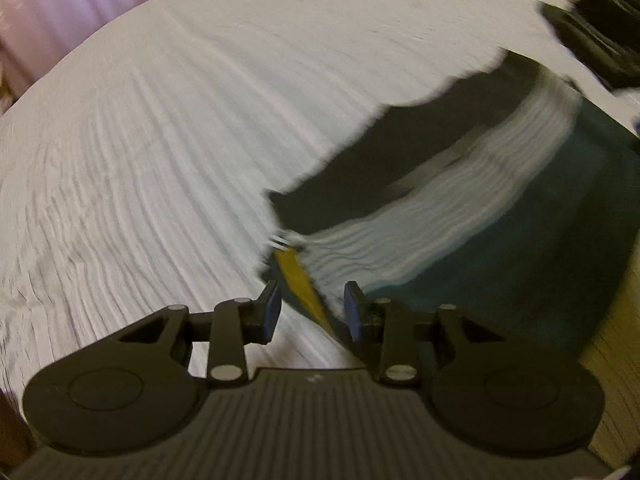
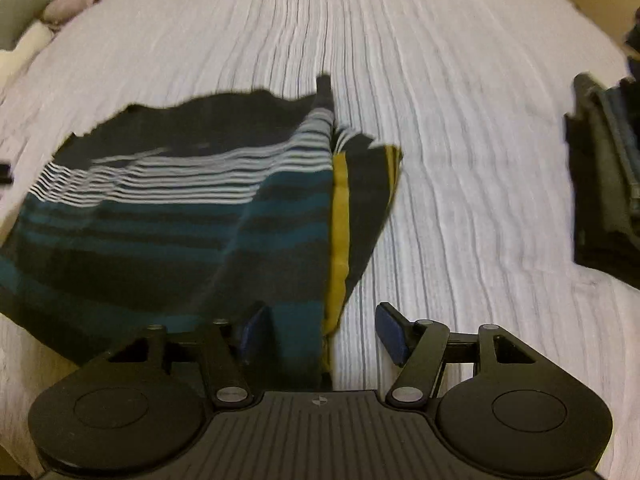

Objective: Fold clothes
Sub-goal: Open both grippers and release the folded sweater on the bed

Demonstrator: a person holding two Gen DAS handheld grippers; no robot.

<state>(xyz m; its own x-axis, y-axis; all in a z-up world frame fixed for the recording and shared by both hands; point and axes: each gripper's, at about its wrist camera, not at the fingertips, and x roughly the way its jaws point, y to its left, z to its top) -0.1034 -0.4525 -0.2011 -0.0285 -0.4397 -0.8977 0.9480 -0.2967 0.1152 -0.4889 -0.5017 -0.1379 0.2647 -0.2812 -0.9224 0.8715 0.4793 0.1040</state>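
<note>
A striped garment [image 2: 192, 208], black with teal, white and mustard bands, lies on the bed [image 2: 460, 160], which is covered in a pale ribbed spread. In the right wrist view the cloth fills the room from about nine o'clock to the centre, its ragged far edge near eleven o'clock and a mustard-trimmed fold along its right-hand edge. From twelve round to two o'clock the spread lies bare, and at three o'clock a stack of dark folded clothes [image 2: 604, 184] sits well apart from the garment.

The right hand-held gripper [image 2: 320, 332] stands wide open at six o'clock, with the garment's near edge running down between its blue pads [image 2: 390, 332]; it grips nothing, though the left pad may be brushing the fabric.

In the left wrist view, smeared by motion blur, the garment [image 1: 500, 216] spreads from the centre toward three o'clock, with open spread from nine to twelve. The left hand-held gripper [image 1: 310, 310] is parted too, the mustard corner [image 1: 302, 280] lying in the gap.
</note>
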